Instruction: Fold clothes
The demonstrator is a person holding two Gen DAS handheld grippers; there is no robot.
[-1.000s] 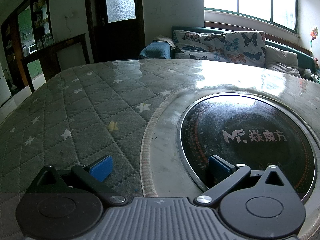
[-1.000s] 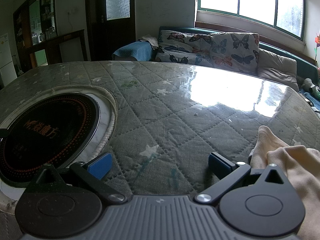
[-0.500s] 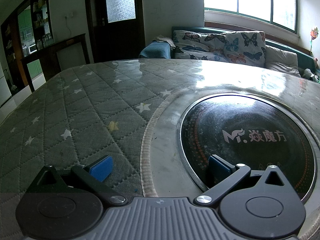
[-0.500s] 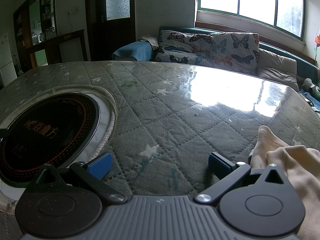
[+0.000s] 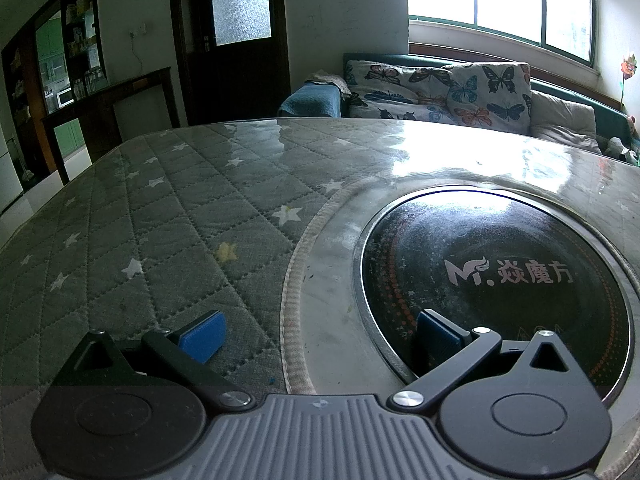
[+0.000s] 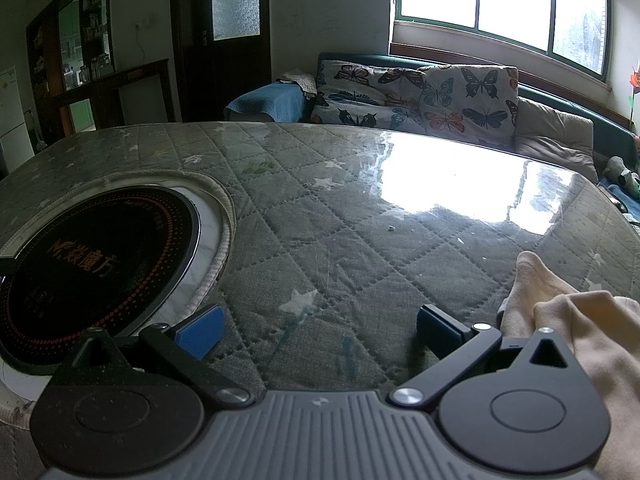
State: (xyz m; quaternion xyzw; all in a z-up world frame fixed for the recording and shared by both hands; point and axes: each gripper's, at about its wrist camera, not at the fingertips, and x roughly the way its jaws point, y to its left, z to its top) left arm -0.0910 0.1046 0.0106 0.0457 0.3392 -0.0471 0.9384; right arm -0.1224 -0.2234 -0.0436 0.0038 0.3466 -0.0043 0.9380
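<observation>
Both tools hover low over the tabletop (image 6: 340, 208), a round one under a quilted star-print cover and a clear glossy sheet, and neither has hold of anything: the left tool (image 5: 318, 332) has its blue pads spread wide over the edge of the black hob (image 5: 500, 280) set into the middle, and the right tool (image 6: 318, 330) is just as released over bare quilting. The only clothing I can see is a cream garment (image 6: 576, 320) bunched at the right tool's right side, just beside its right pad and running out of view at the bottom corner (how much of it lies beyond the edge I cannot tell). To my eye folding has not begun. The sensible start is to swing the right tool onto the nearest loose edge, pinch one layer only, and drag it onto the open quilting before bringing the left across. The hob carries a stylised white "M" logo followed by three Chinese characters, seemingly 焱魔方.
</observation>
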